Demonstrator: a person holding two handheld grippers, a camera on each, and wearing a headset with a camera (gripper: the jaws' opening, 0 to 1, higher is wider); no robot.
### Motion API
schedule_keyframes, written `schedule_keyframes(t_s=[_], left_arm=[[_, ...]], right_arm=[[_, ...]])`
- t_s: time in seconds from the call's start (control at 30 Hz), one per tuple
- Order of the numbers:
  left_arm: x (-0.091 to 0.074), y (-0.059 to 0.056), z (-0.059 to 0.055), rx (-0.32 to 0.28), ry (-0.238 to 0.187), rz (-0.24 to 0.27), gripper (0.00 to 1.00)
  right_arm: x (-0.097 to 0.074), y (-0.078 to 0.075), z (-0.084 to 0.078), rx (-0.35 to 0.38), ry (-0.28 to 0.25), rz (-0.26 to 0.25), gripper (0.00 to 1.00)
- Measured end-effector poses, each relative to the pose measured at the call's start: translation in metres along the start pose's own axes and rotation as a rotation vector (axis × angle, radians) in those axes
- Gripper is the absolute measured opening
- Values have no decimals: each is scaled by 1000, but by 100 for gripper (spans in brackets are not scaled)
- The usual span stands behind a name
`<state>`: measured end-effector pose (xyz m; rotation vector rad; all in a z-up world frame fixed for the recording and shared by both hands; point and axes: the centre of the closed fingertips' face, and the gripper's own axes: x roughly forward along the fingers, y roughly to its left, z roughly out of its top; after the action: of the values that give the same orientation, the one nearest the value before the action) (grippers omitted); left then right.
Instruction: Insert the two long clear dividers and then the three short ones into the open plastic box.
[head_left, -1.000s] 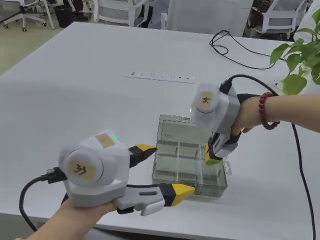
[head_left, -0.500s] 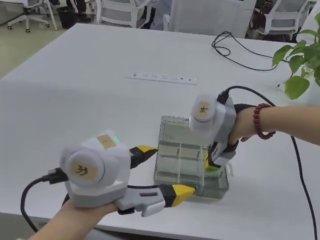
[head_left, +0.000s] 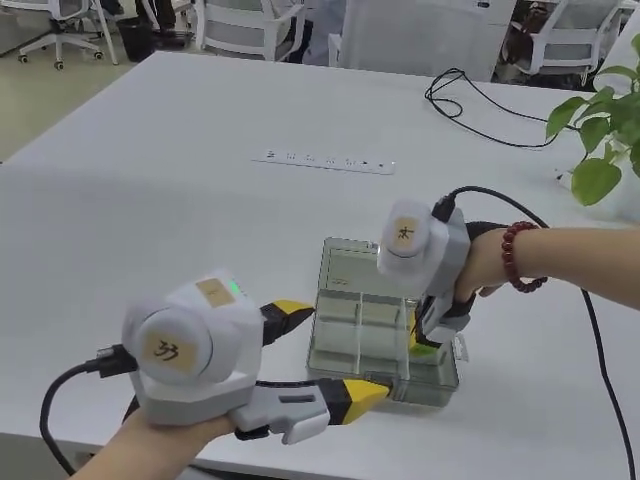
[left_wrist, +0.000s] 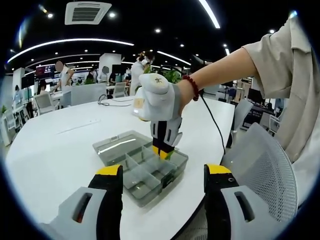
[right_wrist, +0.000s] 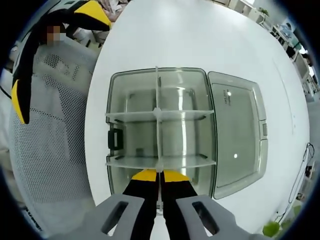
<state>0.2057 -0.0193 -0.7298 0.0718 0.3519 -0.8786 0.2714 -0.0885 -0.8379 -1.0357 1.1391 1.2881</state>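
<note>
Right gripper (right_wrist: 159, 176) clamps a clear divider (right_wrist: 157, 142) at the box's (right_wrist: 112, 100) six o'clock end; left gripper (right_wrist: 55, 55) gapes at ten o'clock.

Bright, even light came from ceiling strips (left_wrist: 209, 14) and fell on the white table (head_left: 170, 170), where shadows were soft and pale. Small white glints sat on the lid of the plastic box (right_wrist: 235, 150), and the clear divider (right_wrist: 157, 90) read as a faint bright edge. Both gripper views bowed strongly toward their edges. The head view was sharp.
</note>
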Motion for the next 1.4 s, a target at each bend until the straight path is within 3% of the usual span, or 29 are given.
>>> schedule_keyframes(t_s=[0.17,0.37,0.47,0.63,0.73,0.83,1.03,1.4], left_arm=[[0,3,-4,-5,24,8,65],[2,3,1,3,26,16,66],[2,4,3,7,25,14,66],[-1,7,5,22,32,21,66],[-4,11,5,27,40,31,66],[-7,15,3,34,64,41,67],[-12,19,1,31,89,45,69],[-21,22,4,24,93,50,79]], right_arm=[[5,-1,-1,16,-22,-16,3],[3,0,1,41,-66,-25,8],[-1,0,2,24,-84,-41,11],[-10,-1,5,59,-143,-60,17],[-17,1,4,89,-189,-73,26],[-23,1,1,106,-222,-102,28],[-45,10,9,185,-408,-131,35],[-77,33,4,290,-614,-226,59]])
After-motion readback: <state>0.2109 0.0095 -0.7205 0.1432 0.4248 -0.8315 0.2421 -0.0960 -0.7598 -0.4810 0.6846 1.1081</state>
